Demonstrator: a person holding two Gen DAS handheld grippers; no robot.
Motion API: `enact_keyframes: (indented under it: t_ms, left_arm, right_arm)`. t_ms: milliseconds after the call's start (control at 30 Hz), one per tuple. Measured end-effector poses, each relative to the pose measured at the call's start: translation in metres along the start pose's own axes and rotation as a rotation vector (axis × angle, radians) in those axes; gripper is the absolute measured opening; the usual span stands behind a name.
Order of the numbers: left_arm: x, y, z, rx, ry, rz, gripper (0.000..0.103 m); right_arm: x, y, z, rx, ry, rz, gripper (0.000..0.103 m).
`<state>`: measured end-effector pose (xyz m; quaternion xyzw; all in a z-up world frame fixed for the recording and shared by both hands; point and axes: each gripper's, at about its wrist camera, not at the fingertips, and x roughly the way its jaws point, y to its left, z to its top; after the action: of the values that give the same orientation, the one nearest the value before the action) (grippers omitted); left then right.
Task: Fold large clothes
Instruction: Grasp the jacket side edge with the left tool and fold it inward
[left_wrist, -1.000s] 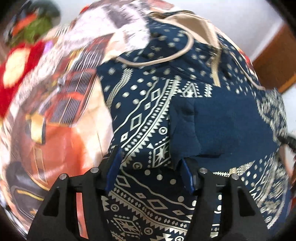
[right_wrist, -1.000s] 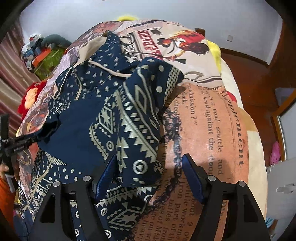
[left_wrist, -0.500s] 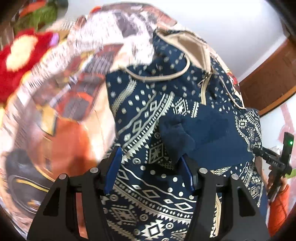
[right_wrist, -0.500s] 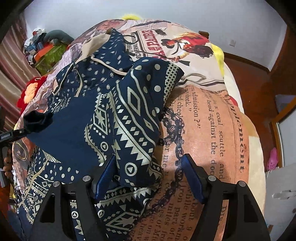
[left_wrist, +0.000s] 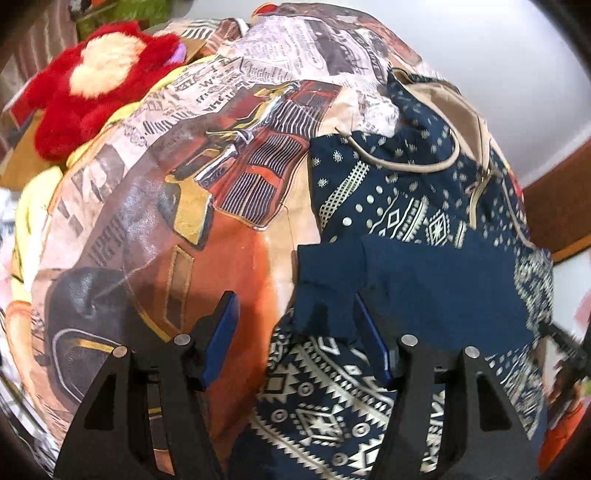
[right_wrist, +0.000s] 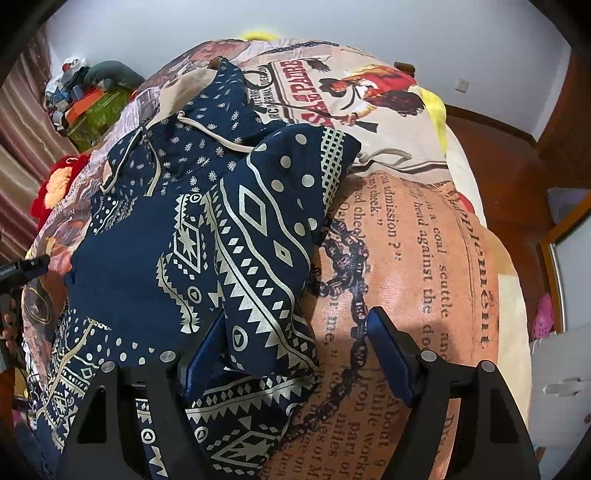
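A navy hoodie with a pale geometric print lies on a bed, hood at the far end. Its plain navy sleeve end rests folded over the body, just beside the right finger of my left gripper, which is open and hovers over the garment's left edge. In the right wrist view the other sleeve lies folded across the hoodie. My right gripper has its jaws opening; the sleeve's end lies between them against the left finger only. The left gripper's tip shows at the far left, apart from the cloth.
The bed cover carries newspaper and car prints. A red plush toy sits at the bed's far left, with a heap of things behind. Wooden floor and a white object lie beyond the right edge.
The left gripper has slid to the left, off the hoodie's body to its edge, leaving the plain sleeve end lying there. The right gripper stayed put and its fingers spread a little.
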<state>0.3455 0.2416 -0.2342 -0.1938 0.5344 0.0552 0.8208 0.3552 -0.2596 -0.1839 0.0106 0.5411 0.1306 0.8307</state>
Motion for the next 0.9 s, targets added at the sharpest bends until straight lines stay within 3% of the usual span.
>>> enact_keyframes:
  t_ms: [200, 333, 400, 433, 500, 633, 700, 767, 900]
  left_arm:
    - [0.023, -0.021, 0.002, 0.088, 0.035, 0.027, 0.063]
    - [0.051, -0.032, 0.005, 0.096, 0.075, 0.037, 0.063]
    - [0.067, -0.034, 0.008, 0.078, 0.103, 0.028, 0.057]
    - [0.071, -0.034, 0.008, 0.071, 0.112, 0.011, 0.046]
    - [0.077, -0.037, 0.009, 0.063, 0.113, 0.003, 0.043]
    - [0.067, -0.053, 0.008, 0.165, 0.040, 0.063, 0.014]
    - [0.057, -0.062, 0.008, 0.218, -0.007, 0.100, 0.011]
    - [0.046, -0.070, 0.010, 0.249, -0.054, 0.129, 0.010]
    - [0.024, -0.087, 0.019, 0.289, -0.145, 0.154, 0.010]
  right_arm:
    - [-0.021, 0.003, 0.009, -0.005, -0.050, 0.004, 0.075]
    - [-0.026, 0.005, 0.031, -0.002, -0.089, -0.009, 0.075]
    - [-0.020, 0.005, 0.043, 0.014, -0.083, 0.000, 0.075]
    - [-0.016, 0.006, 0.049, 0.021, -0.076, 0.006, 0.074]
    - [-0.004, 0.008, 0.060, 0.030, -0.060, 0.023, 0.069]
    - [0.018, 0.005, 0.078, 0.079, -0.039, 0.026, 0.052]
    - [0.029, -0.003, 0.084, 0.124, -0.028, 0.025, 0.041]
    - [0.039, -0.010, 0.088, 0.155, -0.011, 0.029, 0.023]
    - [0.043, -0.020, 0.090, 0.161, -0.040, 0.007, 0.010]
